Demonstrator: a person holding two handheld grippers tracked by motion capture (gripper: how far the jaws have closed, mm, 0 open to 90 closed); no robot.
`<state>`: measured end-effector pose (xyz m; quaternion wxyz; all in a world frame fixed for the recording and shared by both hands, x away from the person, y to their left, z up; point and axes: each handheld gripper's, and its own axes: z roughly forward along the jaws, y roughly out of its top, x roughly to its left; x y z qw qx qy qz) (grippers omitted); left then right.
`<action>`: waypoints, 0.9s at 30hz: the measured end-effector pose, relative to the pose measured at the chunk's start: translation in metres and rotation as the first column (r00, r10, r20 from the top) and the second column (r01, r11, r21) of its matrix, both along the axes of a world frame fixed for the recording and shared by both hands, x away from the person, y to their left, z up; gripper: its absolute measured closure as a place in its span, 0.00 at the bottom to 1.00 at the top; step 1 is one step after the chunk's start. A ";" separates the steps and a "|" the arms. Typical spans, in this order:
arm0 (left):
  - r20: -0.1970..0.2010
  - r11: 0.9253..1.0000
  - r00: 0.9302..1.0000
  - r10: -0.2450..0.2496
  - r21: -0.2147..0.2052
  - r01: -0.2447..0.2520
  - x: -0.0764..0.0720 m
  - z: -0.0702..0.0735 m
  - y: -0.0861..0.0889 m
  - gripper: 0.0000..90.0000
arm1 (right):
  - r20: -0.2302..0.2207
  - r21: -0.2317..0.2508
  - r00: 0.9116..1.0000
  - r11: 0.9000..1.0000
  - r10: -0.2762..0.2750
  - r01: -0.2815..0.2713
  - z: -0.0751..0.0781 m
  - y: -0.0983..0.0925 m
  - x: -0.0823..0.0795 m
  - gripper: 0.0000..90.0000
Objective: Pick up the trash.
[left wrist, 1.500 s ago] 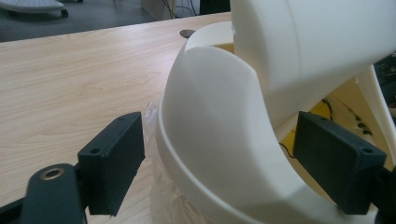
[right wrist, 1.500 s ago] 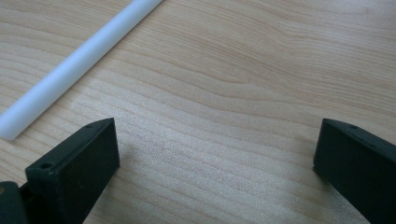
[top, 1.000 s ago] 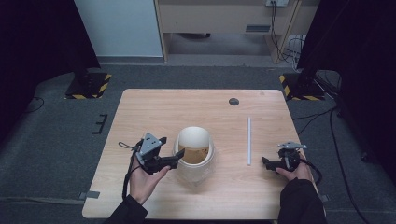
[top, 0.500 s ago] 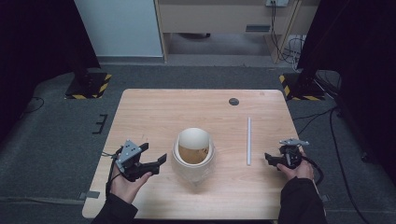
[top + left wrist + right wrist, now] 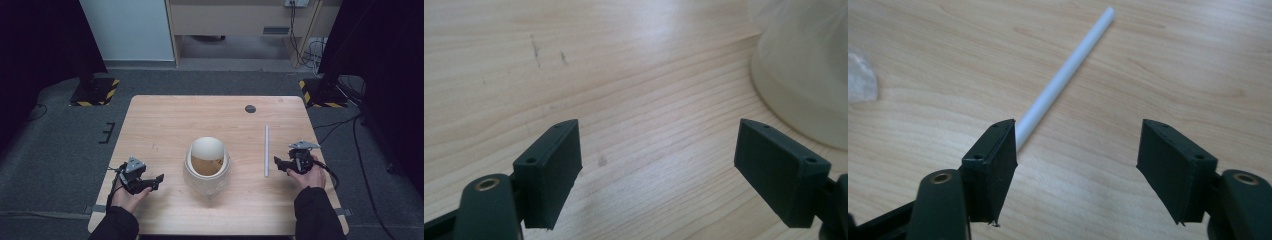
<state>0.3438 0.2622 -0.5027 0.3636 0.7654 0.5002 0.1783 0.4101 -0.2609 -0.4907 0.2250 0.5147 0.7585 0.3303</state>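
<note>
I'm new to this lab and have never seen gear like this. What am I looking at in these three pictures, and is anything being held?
A person sits at a wooden table and holds a hand-operated two-jaw gripper in each hand; there is no robot arm. The high view looks down from above: the left gripper is at the left, the right gripper at the right. The other two pictures come from cameras riding on each gripper, looking along its black jaws. On the table stand a cream cup with brown liquid, a white straw lying flat, and a small dark disc near the far edge. Nothing is held. The left jaws stand open over bare wood; the right jaws have just been closing, near the straw's end, but do not grip it.
</note>
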 end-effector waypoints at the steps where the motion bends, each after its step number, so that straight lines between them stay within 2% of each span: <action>1: -0.011 1.000 1.000 0.001 0.003 -0.001 0.001 -0.002 -0.001 0.20 | 0.007 0.000 1.000 1.000 0.001 -0.001 0.000 0.003 0.001 0.37; 6: -0.055 1.000 0.998 -0.014 0.022 0.015 0.005 -0.008 -0.005 0.20 | -0.006 -0.003 1.000 1.000 0.024 -0.024 -0.006 0.019 0.004 0.40; 8: -0.061 1.000 0.998 -0.015 0.022 0.016 0.005 -0.009 -0.005 0.20 | -0.015 -0.019 1.000 1.000 0.016 -0.016 -0.010 0.024 0.007 0.45; 11: -0.077 1.000 0.997 -0.018 0.020 0.019 0.006 -0.010 -0.007 0.20 | -0.025 -0.017 1.000 1.000 0.004 -0.004 -0.015 0.026 0.011 0.50; 12: -0.077 1.000 0.997 -0.018 0.020 0.019 0.006 -0.010 -0.007 0.20 | -0.025 -0.017 1.000 1.000 0.004 -0.004 -0.015 0.026 0.011 0.50; 13: -0.078 1.000 0.997 -0.017 0.018 0.019 0.006 -0.010 -0.007 0.20 | -0.033 0.009 0.999 1.000 -0.001 0.001 -0.018 0.028 0.013 0.53; 14: -0.080 1.000 0.997 -0.016 0.014 0.017 0.006 -0.011 -0.007 0.20 | -0.039 0.013 0.999 1.000 0.001 0.000 -0.019 0.030 0.015 0.54; 21: -0.079 1.000 0.997 -0.020 0.006 0.020 0.006 -0.010 -0.007 0.20 | -0.093 -0.040 0.995 0.999 0.030 -0.034 -0.027 0.035 0.018 0.67; 27: -0.084 1.000 0.996 -0.026 0.000 0.026 0.006 -0.010 -0.009 0.20 | -0.128 -0.045 0.991 0.998 0.033 -0.039 -0.027 0.033 0.017 0.79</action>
